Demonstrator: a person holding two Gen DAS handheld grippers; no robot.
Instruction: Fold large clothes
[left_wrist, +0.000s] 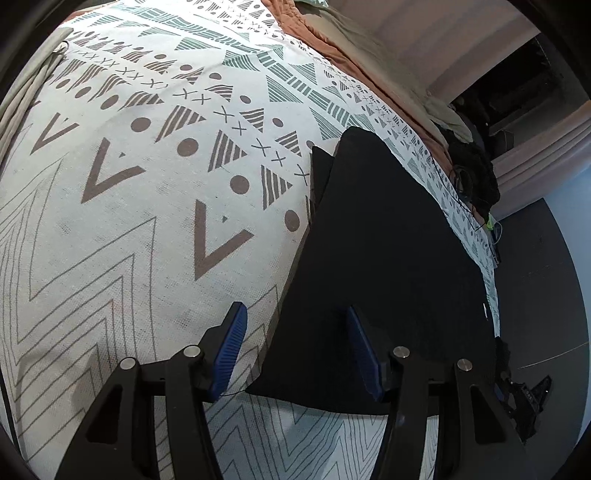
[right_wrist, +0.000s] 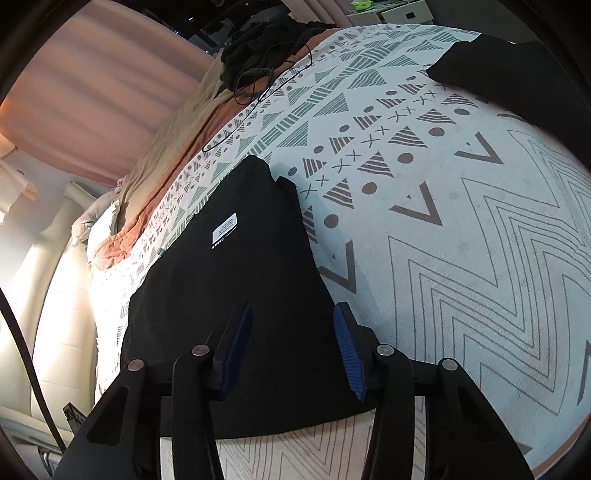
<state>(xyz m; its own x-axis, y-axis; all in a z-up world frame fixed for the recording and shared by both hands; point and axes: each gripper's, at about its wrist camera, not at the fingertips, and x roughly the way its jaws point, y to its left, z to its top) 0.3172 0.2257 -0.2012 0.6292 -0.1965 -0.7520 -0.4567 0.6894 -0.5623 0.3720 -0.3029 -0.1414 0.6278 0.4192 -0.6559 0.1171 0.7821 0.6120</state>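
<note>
A black garment (left_wrist: 388, 258) lies flat on a patterned white bedspread (left_wrist: 129, 206). In the left wrist view my left gripper (left_wrist: 295, 317) is open and empty, hovering over the garment's near left edge. In the right wrist view the black garment (right_wrist: 240, 280) shows a white care label (right_wrist: 224, 229). My right gripper (right_wrist: 291, 317) is open and empty above the garment's near right edge. Another black fabric part (right_wrist: 517, 77) lies at the far right of the bedspread (right_wrist: 461, 240).
An orange blanket (left_wrist: 332, 48) and a beige cloth (right_wrist: 173, 144) run along the bed's far side. A dark clothes pile with a cable (right_wrist: 266, 48) sits at the bed's end. Dark floor (left_wrist: 546, 280) lies beyond the bed edge. A cream headboard (right_wrist: 48, 295) stands at left.
</note>
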